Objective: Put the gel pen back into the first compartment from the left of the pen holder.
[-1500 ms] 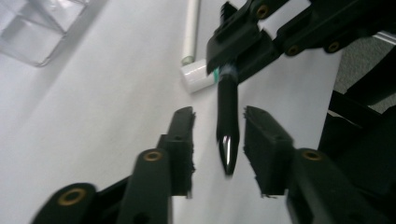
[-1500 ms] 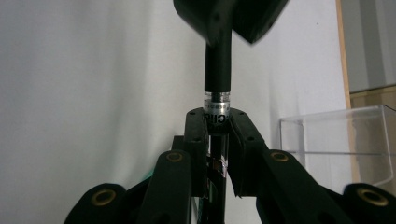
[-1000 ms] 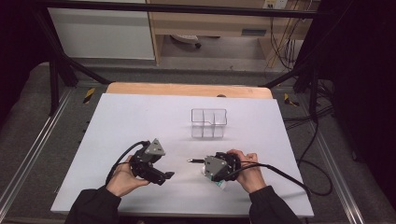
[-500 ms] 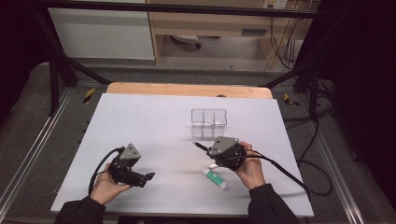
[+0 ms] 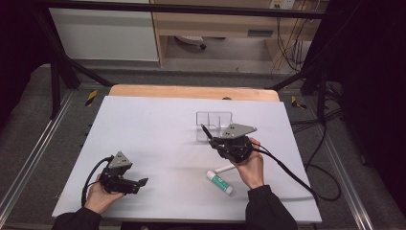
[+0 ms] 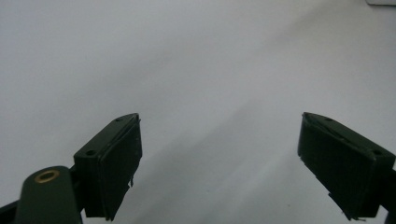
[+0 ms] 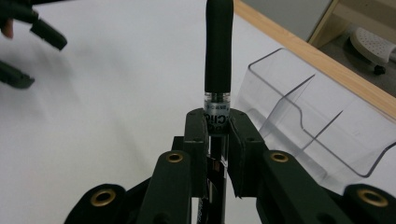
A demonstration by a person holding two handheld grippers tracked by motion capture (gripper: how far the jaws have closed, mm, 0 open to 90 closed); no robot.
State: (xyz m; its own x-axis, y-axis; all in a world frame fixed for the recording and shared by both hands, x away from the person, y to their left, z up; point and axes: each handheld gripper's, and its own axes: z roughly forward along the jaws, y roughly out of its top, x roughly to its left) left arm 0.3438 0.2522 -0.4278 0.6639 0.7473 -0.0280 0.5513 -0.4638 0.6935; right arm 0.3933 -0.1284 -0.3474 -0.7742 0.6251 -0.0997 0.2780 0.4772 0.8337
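Right hand-held gripper [image 7: 217,140] is clamped on a black-capped, clear-barrelled pen [image 7: 218,51], centre frame, tip aimed at the clear plastic divided organiser [image 7: 322,121], likely for dropping in. Left hand-held gripper [image 6: 219,163] gapes empty (lower left, high view).

Glue stick [image 5: 220,182] lying on table [image 5: 143,129]
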